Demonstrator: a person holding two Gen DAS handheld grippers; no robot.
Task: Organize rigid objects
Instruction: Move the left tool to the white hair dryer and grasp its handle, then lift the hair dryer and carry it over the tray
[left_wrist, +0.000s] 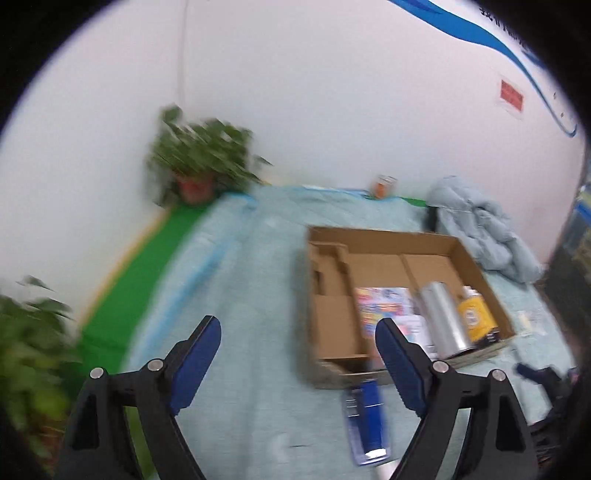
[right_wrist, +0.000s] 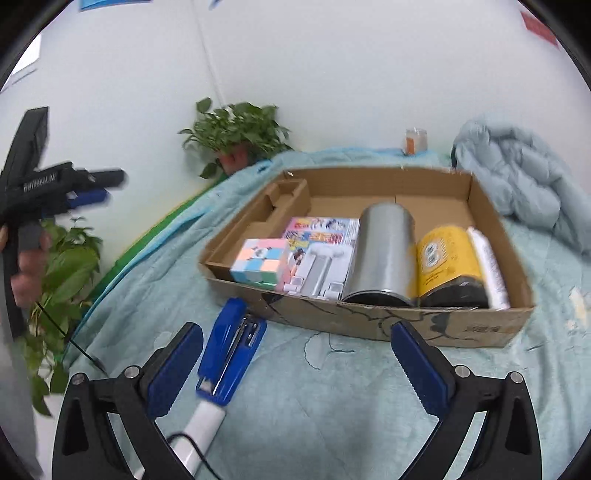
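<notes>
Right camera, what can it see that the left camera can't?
Only the right camera shows the pastel puzzle cube in the cardboard box, and a hand holding the left gripper. Only the left camera shows a red sign on the wall. Both show the box, silver can, yellow can, blue stapler on the bedspread, potted plant and puffy jacket. Each camera's own jaws stand open and empty.

A cardboard box (right_wrist: 369, 325) sits on the blanket (right_wrist: 332, 406), with a stapler (right_wrist: 232, 354) lying just before its left corner. Inside, left to right, lie a puzzle cube (right_wrist: 258, 266), metal can (right_wrist: 384, 254) and labelled jar (right_wrist: 448, 266). A potted plant (right_wrist: 236, 136) stands behind-left, a jacket (right_wrist: 524, 181) behind-right.
</notes>
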